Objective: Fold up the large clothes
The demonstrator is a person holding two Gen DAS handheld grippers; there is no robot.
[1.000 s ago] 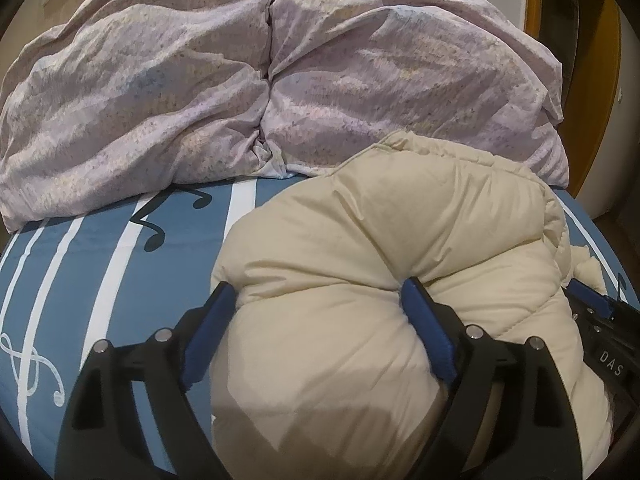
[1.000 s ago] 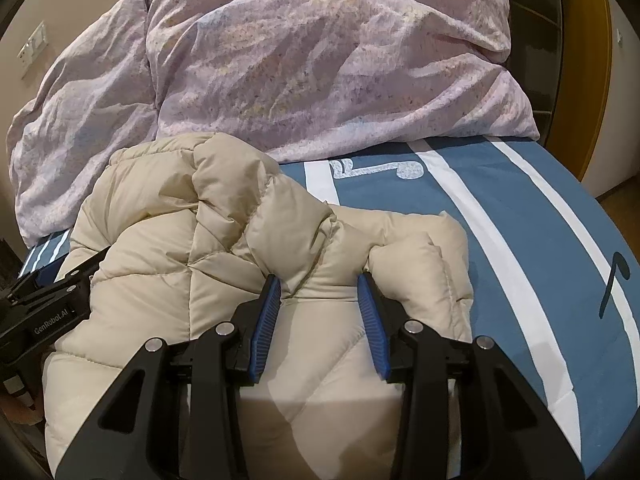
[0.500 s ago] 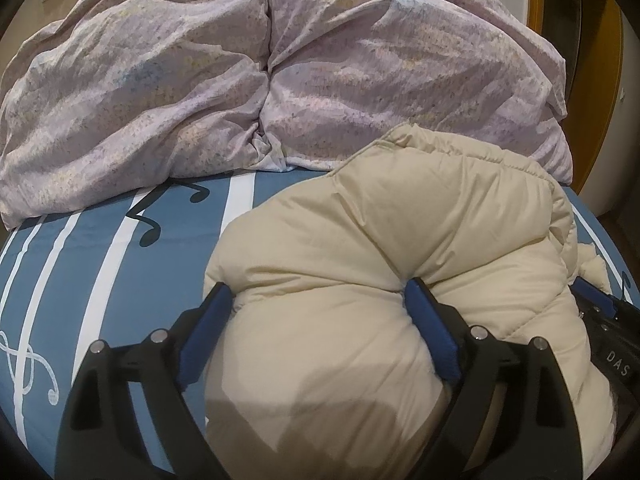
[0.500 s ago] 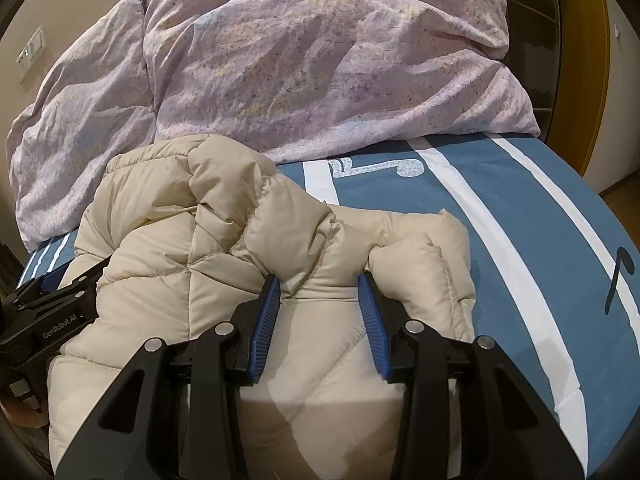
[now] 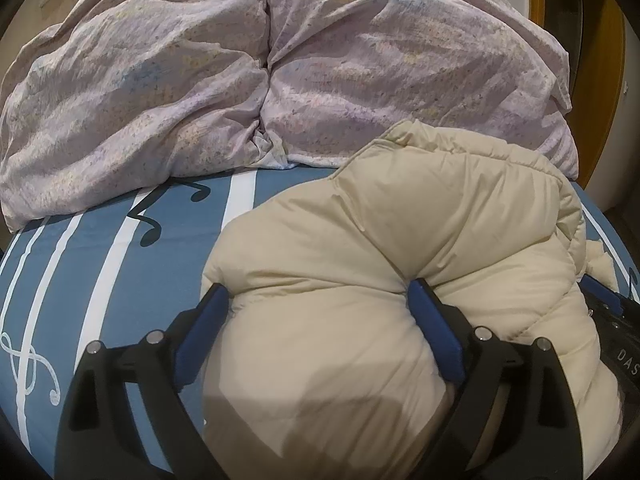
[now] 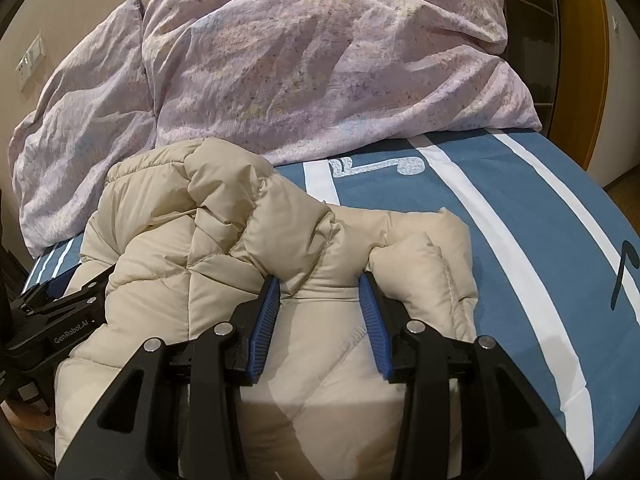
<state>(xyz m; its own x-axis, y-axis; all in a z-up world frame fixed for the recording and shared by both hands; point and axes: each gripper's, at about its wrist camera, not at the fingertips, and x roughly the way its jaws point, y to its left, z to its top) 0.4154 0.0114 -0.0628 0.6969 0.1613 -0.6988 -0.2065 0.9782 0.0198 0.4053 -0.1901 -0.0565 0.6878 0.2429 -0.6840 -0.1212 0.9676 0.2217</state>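
A cream puffy down jacket (image 5: 400, 240) lies bunched on a blue striped bed sheet (image 5: 120, 248). My left gripper (image 5: 316, 300) is shut on a thick roll of the jacket; its blue pads press into the padding on both sides. My right gripper (image 6: 320, 292) is shut on a fold of the jacket (image 6: 192, 248) near its right edge. Each gripper shows at the edge of the other's view: the right one (image 5: 616, 332) and the left one (image 6: 60, 320).
Lilac duvet and pillows (image 5: 260, 72) are piled behind the jacket, also in the right wrist view (image 6: 320, 68). The blue sheet with white stripes and music notes (image 6: 540, 240) stretches right of the jacket. A wooden door frame (image 6: 600, 60) stands at the far right.
Both grippers have moved slightly forward, carrying the jacket toward the pillows. The grips have not changed.
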